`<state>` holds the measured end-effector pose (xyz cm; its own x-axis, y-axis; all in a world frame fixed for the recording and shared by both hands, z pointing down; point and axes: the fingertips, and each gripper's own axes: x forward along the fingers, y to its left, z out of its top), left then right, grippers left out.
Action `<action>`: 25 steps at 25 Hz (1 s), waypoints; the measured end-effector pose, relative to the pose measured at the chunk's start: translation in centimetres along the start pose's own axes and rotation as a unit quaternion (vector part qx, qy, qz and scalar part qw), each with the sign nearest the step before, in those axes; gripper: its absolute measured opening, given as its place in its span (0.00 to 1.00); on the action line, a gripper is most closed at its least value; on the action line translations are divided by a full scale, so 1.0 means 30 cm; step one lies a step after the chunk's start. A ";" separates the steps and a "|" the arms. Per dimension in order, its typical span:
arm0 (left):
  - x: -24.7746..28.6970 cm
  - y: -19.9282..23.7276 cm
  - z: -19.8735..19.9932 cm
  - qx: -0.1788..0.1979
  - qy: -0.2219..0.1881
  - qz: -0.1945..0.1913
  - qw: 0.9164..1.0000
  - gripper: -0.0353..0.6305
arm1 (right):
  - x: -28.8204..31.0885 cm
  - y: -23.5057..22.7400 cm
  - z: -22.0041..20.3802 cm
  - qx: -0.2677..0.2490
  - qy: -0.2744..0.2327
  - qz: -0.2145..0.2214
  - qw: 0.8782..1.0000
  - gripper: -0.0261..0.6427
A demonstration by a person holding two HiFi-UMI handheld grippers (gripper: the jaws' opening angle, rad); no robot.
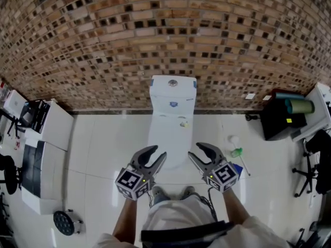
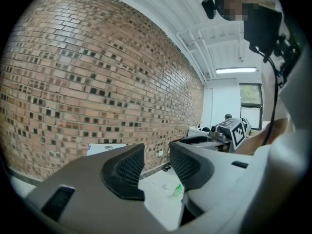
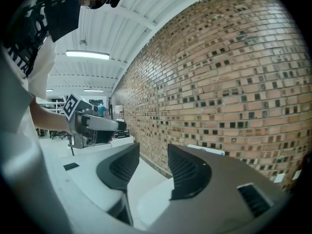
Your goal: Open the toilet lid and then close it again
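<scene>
A white toilet stands against the brick wall, its cistern at the back and its lid down over the bowl. My left gripper hovers just left of the bowl's front, and my right gripper hovers just right of it. Both are open with nothing between the fingers. In the left gripper view the left gripper frames bare floor, with the cistern top behind one finger. In the right gripper view the right gripper points along the wall over the white lid.
A green bottle and a white brush lie on the tiled floor right of the toilet. A black cabinet stands at the right and white cabinets at the left. My feet are just before the bowl.
</scene>
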<state>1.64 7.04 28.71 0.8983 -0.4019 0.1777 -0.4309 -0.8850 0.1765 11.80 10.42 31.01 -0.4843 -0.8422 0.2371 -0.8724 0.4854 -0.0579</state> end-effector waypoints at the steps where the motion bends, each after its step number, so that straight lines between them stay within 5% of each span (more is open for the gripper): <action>1: 0.002 -0.002 0.001 0.000 0.000 0.001 1.000 0.29 | -0.002 -0.003 -0.004 -0.001 0.001 0.000 1.000 0.32; 10: 0.043 0.036 0.012 0.001 0.006 -0.019 1.000 0.29 | 0.001 -0.021 -0.025 -0.038 0.018 -0.029 0.999 0.32; 16: 0.023 0.274 0.009 0.043 0.027 -0.075 0.996 0.29 | 0.131 0.040 -0.045 -0.050 0.028 -0.075 0.996 0.32; 20: -0.026 0.515 -0.028 0.112 0.044 -0.127 0.985 0.29 | 0.303 0.083 -0.074 -0.035 0.041 -0.132 0.990 0.32; 25: -0.112 0.787 -0.094 0.141 0.096 -0.210 0.963 0.29 | 0.534 0.182 -0.132 -0.035 0.086 -0.229 0.969 0.32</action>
<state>-11.81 -11.85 35.02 0.9440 0.0320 0.3284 0.0315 -0.9995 0.0067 -0.46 0.50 38.34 -0.0240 -0.9245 0.3803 -0.9838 0.0893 0.1552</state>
